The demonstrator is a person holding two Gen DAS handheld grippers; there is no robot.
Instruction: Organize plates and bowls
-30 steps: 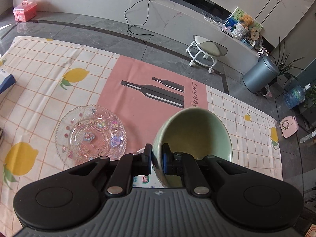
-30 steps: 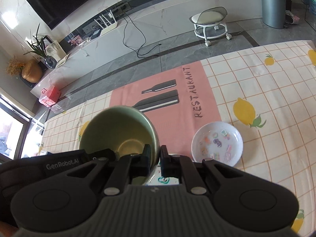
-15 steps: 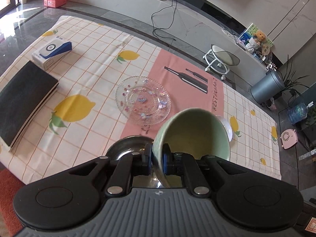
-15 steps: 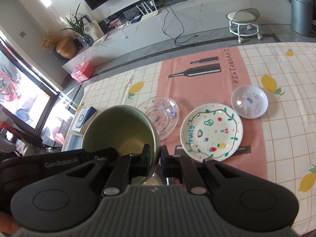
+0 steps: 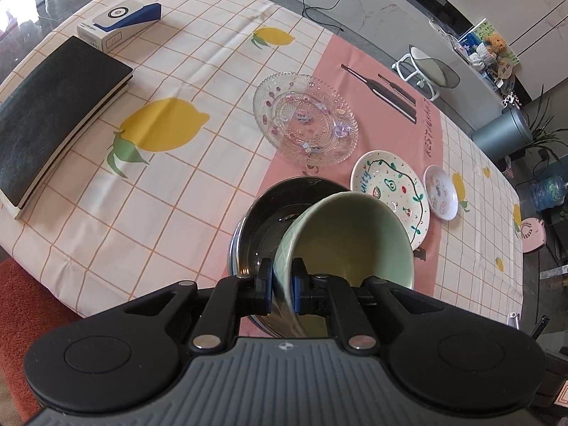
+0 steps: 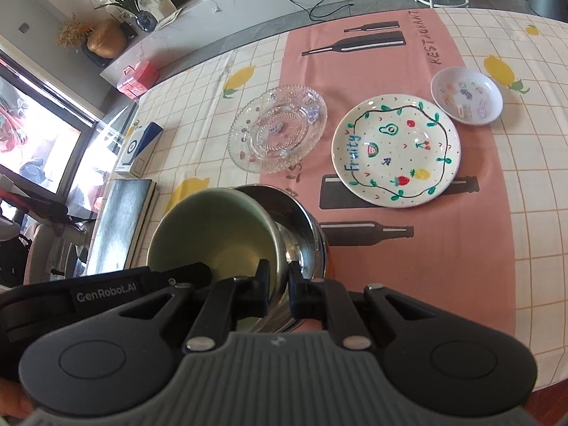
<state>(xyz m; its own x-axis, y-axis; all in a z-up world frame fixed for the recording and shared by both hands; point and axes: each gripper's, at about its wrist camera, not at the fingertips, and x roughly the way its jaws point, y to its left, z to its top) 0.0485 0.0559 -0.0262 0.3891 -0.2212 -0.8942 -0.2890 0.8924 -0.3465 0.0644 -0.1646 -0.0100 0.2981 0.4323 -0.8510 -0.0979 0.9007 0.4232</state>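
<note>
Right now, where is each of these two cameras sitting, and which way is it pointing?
Left wrist: sits on the left tool, looking steeply down the fingers gripping the pale green ceramic bowl over the shiny steel bowl.
Right wrist: sits on the right tool, same downward angle, gripping the opposite rim; the left tool shows at left.
Both share the clear glass plate and lemon-print tablecloth.

Each view sits just behind its own gripper and looks steeply down over the table. The left wrist view looks along the left gripper (image 5: 282, 282), with the green bowl (image 5: 351, 234) very near at 6 o'clock. The right wrist view looks along the right gripper (image 6: 278, 284), the same bowl (image 6: 213, 227) close at 7 o'clock. Both share the glass plate (image 5: 305, 119) (image 6: 278, 133), the painted plate (image 5: 390, 188) (image 6: 396, 151) and the small white dish (image 5: 440, 191) (image 6: 467, 96), farther out toward 12 and 1 o'clock.
</note>
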